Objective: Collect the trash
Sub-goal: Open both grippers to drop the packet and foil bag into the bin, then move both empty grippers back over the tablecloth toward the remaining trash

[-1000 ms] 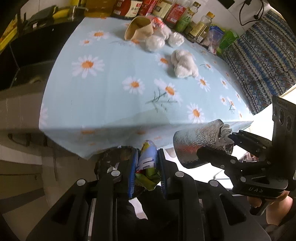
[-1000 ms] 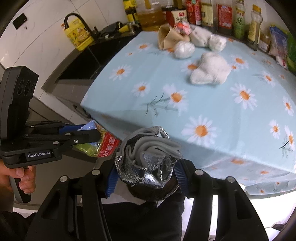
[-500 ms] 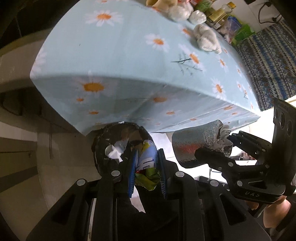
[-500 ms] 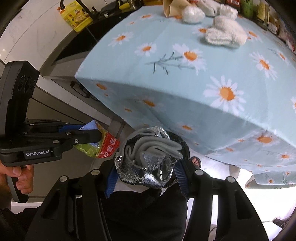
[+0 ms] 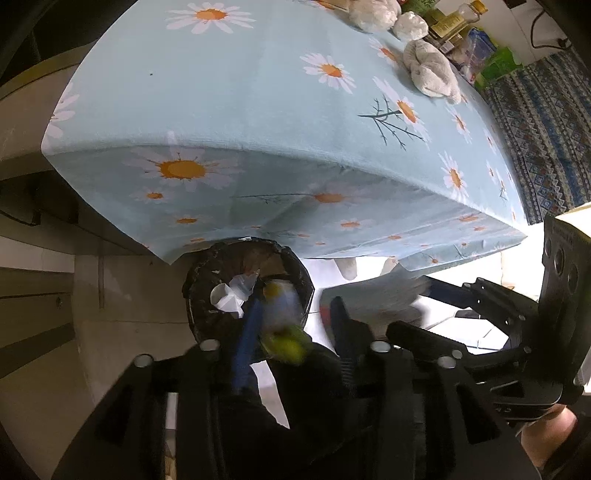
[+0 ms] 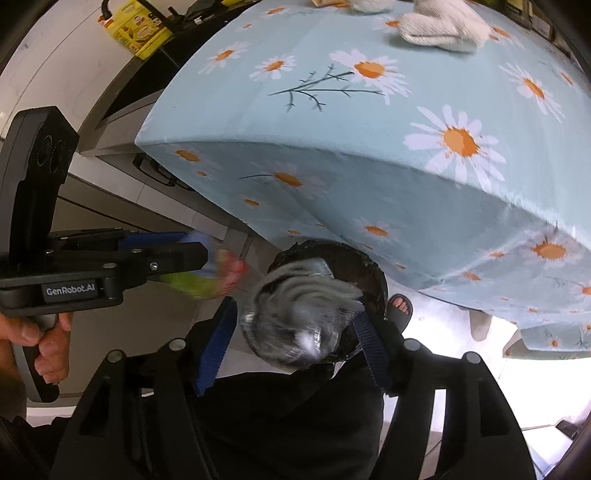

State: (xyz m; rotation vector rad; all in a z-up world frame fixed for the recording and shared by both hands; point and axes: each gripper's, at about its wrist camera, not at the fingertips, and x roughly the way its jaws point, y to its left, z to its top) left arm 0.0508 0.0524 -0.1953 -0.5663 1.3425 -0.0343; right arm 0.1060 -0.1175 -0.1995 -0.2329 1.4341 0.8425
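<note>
A black-lined trash bin [image 5: 247, 291] stands on the floor under the table's front edge, with white paper inside; it also shows in the right wrist view [image 6: 365, 266]. My left gripper [image 5: 291, 328] has its jaws spread, and a blurred green and blue snack wrapper [image 5: 282, 325] hangs loose between them over the bin. My right gripper [image 6: 291, 332] has its jaws spread too, with a blurred silver foil bag [image 6: 295, 317] loose between them above the bin. The left gripper [image 6: 199, 254] with the wrapper [image 6: 207, 280] shows at left in the right wrist view.
A table with a light blue daisy cloth [image 5: 258, 92] overhangs the bin. A white cloth bundle [image 5: 432, 70] and white wads [image 5: 373, 11] lie at its far end near bottles. A sandalled foot [image 6: 399, 310] stands by the bin. A patterned curtain [image 5: 546, 110] hangs at right.
Both grippers dropped lower toward the bin and opened their jaws. The wrapper and the foil bag have come loose and blur with motion.
</note>
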